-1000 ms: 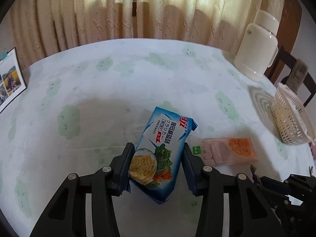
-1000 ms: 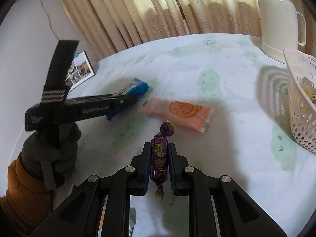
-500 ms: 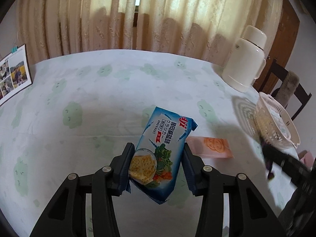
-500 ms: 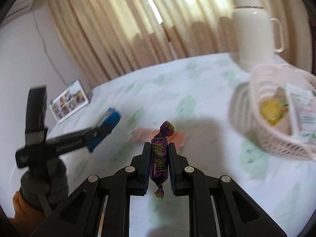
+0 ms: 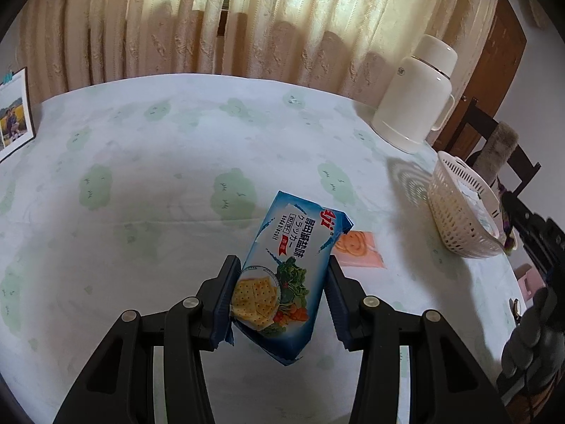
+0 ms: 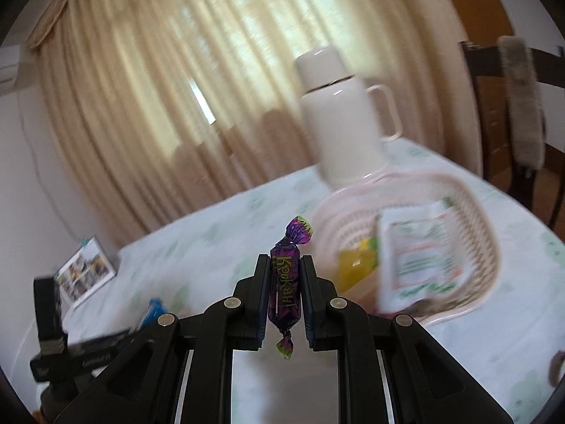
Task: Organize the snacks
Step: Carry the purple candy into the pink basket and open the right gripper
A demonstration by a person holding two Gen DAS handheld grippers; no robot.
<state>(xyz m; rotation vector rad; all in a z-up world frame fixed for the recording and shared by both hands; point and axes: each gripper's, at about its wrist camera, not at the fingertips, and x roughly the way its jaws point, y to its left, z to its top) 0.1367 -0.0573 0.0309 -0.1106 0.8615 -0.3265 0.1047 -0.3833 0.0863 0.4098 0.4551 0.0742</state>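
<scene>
Purple candy [image 6: 285,289] swung up to the basket [image 6: 469,190], clamped in my right gripper [image 6: 285,295].
A second earlier it had hung over the orange packet [image 5: 358,249], basket off to the side; now the basket, already holding packets, lay just ahead, so a drop seemed near. My left gripper [image 5: 280,298] kept squeezing the blue cracker pack [image 5: 293,265], well short of the basket.

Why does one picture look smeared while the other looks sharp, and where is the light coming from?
Right wrist view: basket, flask and curtains are motion-blurred, while the held purple candy stays sharp. Left wrist view: crisp throughout, cracker packet clear. Daylight glows through the curtains in both; fisheye bends the table edge.
</scene>
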